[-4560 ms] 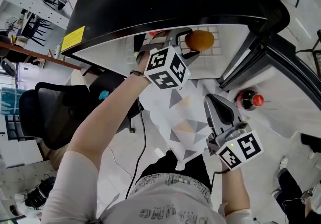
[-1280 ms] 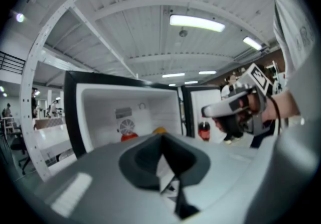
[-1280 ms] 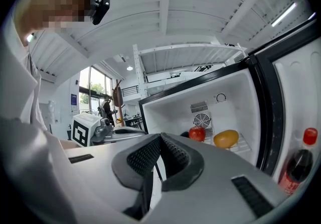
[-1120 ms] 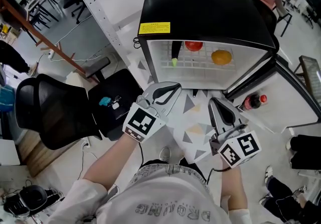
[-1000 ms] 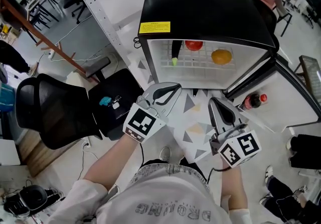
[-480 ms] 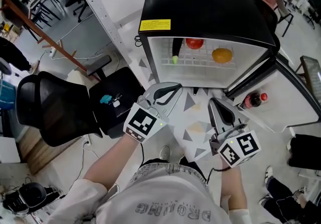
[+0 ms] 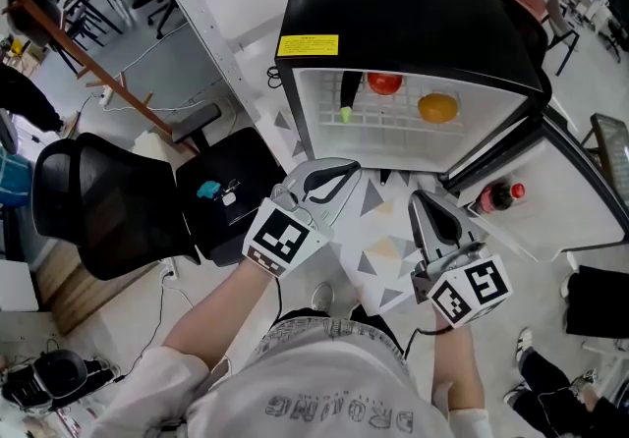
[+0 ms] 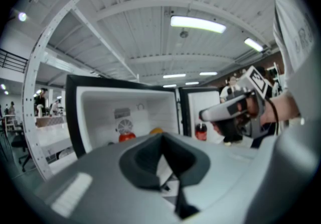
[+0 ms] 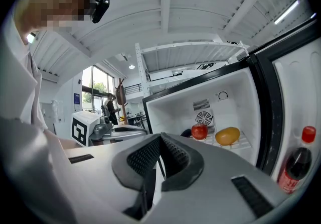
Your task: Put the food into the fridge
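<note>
Left gripper (image 7: 349,171) and right gripper (image 7: 421,198), both closed empty, face fridge (image 7: 413,14) with unreadable yellow label (image 7: 307,44).

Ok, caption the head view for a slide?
Left gripper and right gripper, shut and empty, face the open fridge with red fruit and orange fruit.

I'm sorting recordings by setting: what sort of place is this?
Probably a lab or office workspace, not a home kitchen: a black office chair, white perforated racking and strip lights under a bare ribbed ceiling.
</note>
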